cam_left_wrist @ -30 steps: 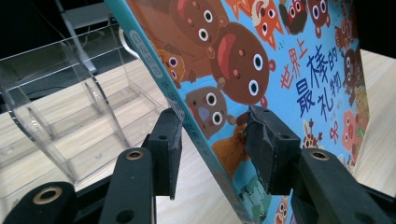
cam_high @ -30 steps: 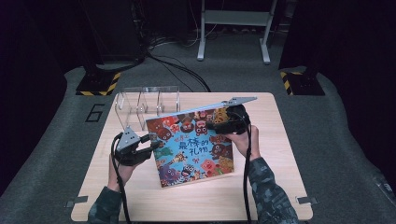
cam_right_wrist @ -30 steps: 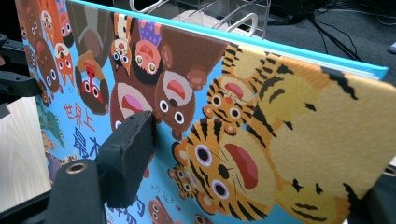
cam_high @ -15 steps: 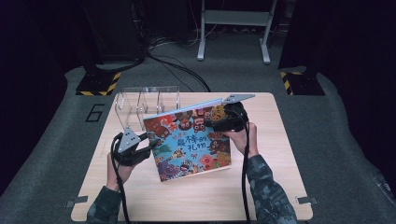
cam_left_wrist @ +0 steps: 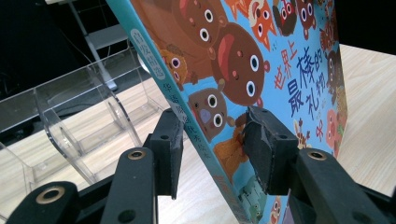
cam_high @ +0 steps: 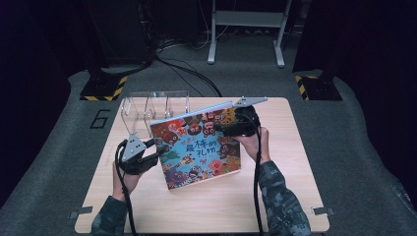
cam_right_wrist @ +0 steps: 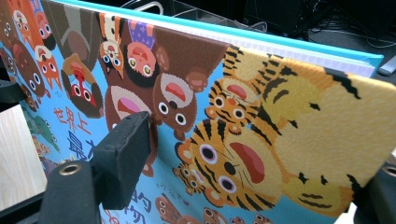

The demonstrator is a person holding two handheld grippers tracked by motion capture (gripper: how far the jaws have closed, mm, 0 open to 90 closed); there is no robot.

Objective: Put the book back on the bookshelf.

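- My left gripper (cam_high: 156,150) sat at the left of the wooden table (cam_high: 295,147), held in my left hand (cam_high: 125,179), its cable looping back along my forearm.
- In the left gripper view my two black jaws were clamped on the spine edge of the picture book (cam_left_wrist: 261,70), one pad behind the spine and one pressed on the cover among the cartoon animals.
- Behind that grip stood a clear acrylic rack (cam_high: 155,105) with upright dividers, on the far left part of the table; the book's far left corner reached just in front of it.
- The picture book (cam_high: 199,145) was at the middle of the table, tilted, its far edge raised and its near edge low toward me, its colourful cover facing up.
- My right gripper (cam_high: 222,128) met the book at its far right corner, my right hand (cam_high: 255,142) below it and the grey plate on top.
- In the right gripper view one jaw pressed on the cover beside a tiger drawing; the other jaw was mostly out of frame, so I could not tell whether that grip was closed.
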